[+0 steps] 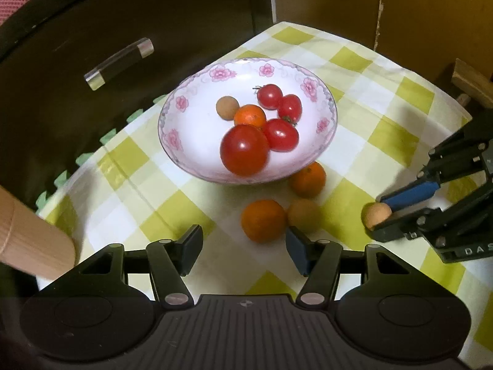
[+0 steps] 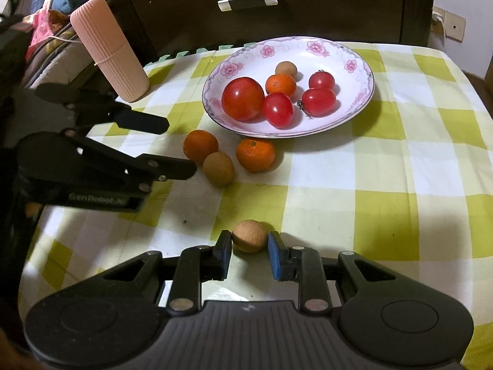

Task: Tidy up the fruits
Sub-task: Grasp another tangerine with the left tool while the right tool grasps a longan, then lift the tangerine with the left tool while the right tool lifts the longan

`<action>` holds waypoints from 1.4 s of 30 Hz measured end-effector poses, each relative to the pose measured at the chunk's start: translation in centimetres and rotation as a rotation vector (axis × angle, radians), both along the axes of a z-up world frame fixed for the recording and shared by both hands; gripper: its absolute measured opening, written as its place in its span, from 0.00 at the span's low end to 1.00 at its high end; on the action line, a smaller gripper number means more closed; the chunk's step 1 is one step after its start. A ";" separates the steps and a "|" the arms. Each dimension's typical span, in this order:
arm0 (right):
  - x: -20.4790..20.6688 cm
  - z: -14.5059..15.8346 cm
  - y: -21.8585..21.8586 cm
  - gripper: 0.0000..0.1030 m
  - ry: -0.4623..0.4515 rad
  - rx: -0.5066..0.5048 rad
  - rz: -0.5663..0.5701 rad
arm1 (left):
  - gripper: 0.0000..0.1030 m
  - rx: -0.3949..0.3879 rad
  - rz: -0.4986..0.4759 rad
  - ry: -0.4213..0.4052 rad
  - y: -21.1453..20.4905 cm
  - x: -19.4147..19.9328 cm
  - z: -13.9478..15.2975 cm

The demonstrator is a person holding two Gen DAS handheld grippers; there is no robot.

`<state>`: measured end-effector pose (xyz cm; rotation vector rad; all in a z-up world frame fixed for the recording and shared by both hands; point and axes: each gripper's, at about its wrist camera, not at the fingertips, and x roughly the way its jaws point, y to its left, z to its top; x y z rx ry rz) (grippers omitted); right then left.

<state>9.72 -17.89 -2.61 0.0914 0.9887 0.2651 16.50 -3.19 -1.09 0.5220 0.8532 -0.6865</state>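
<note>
While a small tan fruit [image 2: 249,236] sat on the checked tablecloth [image 2: 385,185], the right gripper [image 2: 249,254] was closed on it, a blue pad [image 2: 275,256] pressed to either side. Further along the cloth three loose fruits lay close together: a mandarin [image 2: 255,155] just in front of the plate, a second mandarin [image 2: 201,146] to its left, and a tan round fruit [image 2: 218,168] touching that second one. Behind them stood the flowered plate [image 2: 354,61], holding a large tomato [image 2: 242,99], three smaller tomatoes [image 2: 277,110], one mandarin and one tan fruit. The left gripper [image 1: 243,243] hung over the cloth near the loose fruits with its jaws about half open and nothing between them. A ribbed pink cylinder [image 2: 109,49] stood at the cloth's edge to the left of the plate, and a dark wooden drawer [image 2: 308,15] with a clear handle [image 2: 248,0] rose behind the plate.
</note>
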 end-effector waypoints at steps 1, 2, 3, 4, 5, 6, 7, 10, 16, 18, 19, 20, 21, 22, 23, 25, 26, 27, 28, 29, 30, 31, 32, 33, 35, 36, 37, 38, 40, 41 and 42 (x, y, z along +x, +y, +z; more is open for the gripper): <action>0.1 0.0 0.0 0.24 0.000 0.003 -0.001 | 0.66 -0.010 -0.005 0.007 0.0 0.3 -0.1; 0.2 0.0 0.0 0.24 0.001 0.004 -0.001 | 0.66 -0.016 -0.012 0.013 -0.1 0.5 -0.4; 0.3 0.0 0.1 0.24 0.002 0.003 -0.001 | 0.66 -0.014 -0.021 0.017 -0.3 0.7 -0.7; 0.4 0.0 0.2 0.24 0.003 0.002 0.000 | 0.66 -0.010 -0.035 0.021 -0.5 0.8 -1.0; 0.5 0.0 0.3 0.24 0.003 -0.001 0.002 | 0.66 -0.001 -0.049 0.025 -0.7 0.8 -1.2; 0.5 0.0 0.4 0.24 0.001 -0.005 0.005 | 0.66 0.009 -0.063 0.021 -1.0 0.7 -1.5; 0.5 -0.1 0.5 0.24 -0.002 -0.009 0.008 | 0.66 0.013 -0.074 0.023 -1.2 0.7 -1.8; 0.4 -0.1 0.6 0.24 -0.008 -0.019 0.015 | 0.66 -0.019 -0.056 0.035 -1.1 0.9 -1.9; 0.4 -0.1 0.6 0.24 -0.008 -0.015 0.015 | 0.54 -0.028 -0.005 0.039 -1.3 0.2 -1.7; 0.4 -0.1 0.6 0.24 -0.009 -0.016 0.016 | 0.45 -0.016 0.003 0.034 -1.8 0.0 -1.5; 0.4 -0.1 0.6 0.24 -0.010 -0.017 0.017 | 0.43 -0.012 0.009 0.031 -2.1 -0.2 -1.5; 0.3 -0.1 0.6 0.24 -0.010 -0.019 0.017 | 0.42 -0.011 0.013 0.032 -2.2 -0.3 -1.5; 0.3 -0.1 0.7 0.24 -0.009 -0.020 0.017 | 0.42 -0.009 0.022 0.028 -2.4 -0.4 -1.6; 0.3 0.0 0.7 0.24 -0.009 -0.022 0.018 | 0.42 -0.006 0.032 0.021 -2.4 -0.5 -1.6; 0.3 -0.1 0.7 0.24 -0.009 -0.024 0.018 | 0.42 -0.005 0.042 0.017 -2.5 -0.6 -1.7; 0.3 0.0 0.7 0.24 -0.009 -0.026 0.019 | 0.42 -0.007 0.065 0.027 -2.4 -0.8 -1.7; 0.3 0.0 0.7 0.24 -0.009 -0.028 0.020 | 0.42 -0.007 0.078 0.035 -2.2 -0.9 -1.7; 0.3 0.0 0.8 0.24 -0.008 -0.031 0.021 | 0.42 -0.008 0.092 0.041 -2.0 -1.2 -1.7; 0.3 0.0 0.8 0.24 -0.009 -0.033 0.023 | 0.41 -0.009 0.106 0.049 -1.8 -1.5 -1.7; 0.2 0.0 0.7 0.24 -0.009 -0.036 0.024 | 0.41 -0.006 0.121 0.060 -1.6 -1.9 -1.6; 0.2 0.0 0.7 0.24 -0.009 -0.038 0.023 | 0.41 -0.001 0.135 0.065 -1.5 -2.4 -1.6; 0.1 0.1 0.7 0.24 -0.010 -0.039 0.022 | 0.41 0.005 0.147 0.069 -1.3 -2.9 -1.5; 0.1 0.1 0.6 0.24 -0.010 -0.042 0.021 | 0.41 0.011 0.157 0.075 -1.2 -3.4 -1.5; 0.0 0.1 0.6 0.24 -0.012 -0.046 0.020 | 0.41 0.016 0.166 0.082 -1.1 -4.0 -1.5; -0.3 0.2 0.7 0.24 -0.013 -0.056 0.018 | 0.41 0.026 0.182 0.084 -1.0 -5.1 -1.5; -0.4 0.2 0.7 0.24 -0.012 -0.059 0.018 | 0.42 0.030 0.189 0.083 -1.0 -5.6 -1.5; -0.7 0.3 0.8 0.24 -0.012 -0.063 0.019 | 0.42 0.031 0.202 0.087 -0.9 -6.1 -1.5; -0.9 0.3 0.8 0.24 -0.013 -0.070 0.020 | 0.42 0.026 0.214 0.094 -0.7 -6.4 -1.6; -1.4 0.2 0.9 0.24 -0.007 -0.083 0.023 | 0.44 0.017 0.234 0.105 -0.6 -7.2 -1.7; -1.7 0.2 0.9 0.24 -0.008 -0.084 0.022 | 0.44 0.018 0.243 0.107 -0.5 -7.4 -1.8; -2.0 0.2 0.7 0.24 -0.010 -0.082 0.014 | 0.44 0.018 0.251 0.103 -0.6 -7.7 -1.8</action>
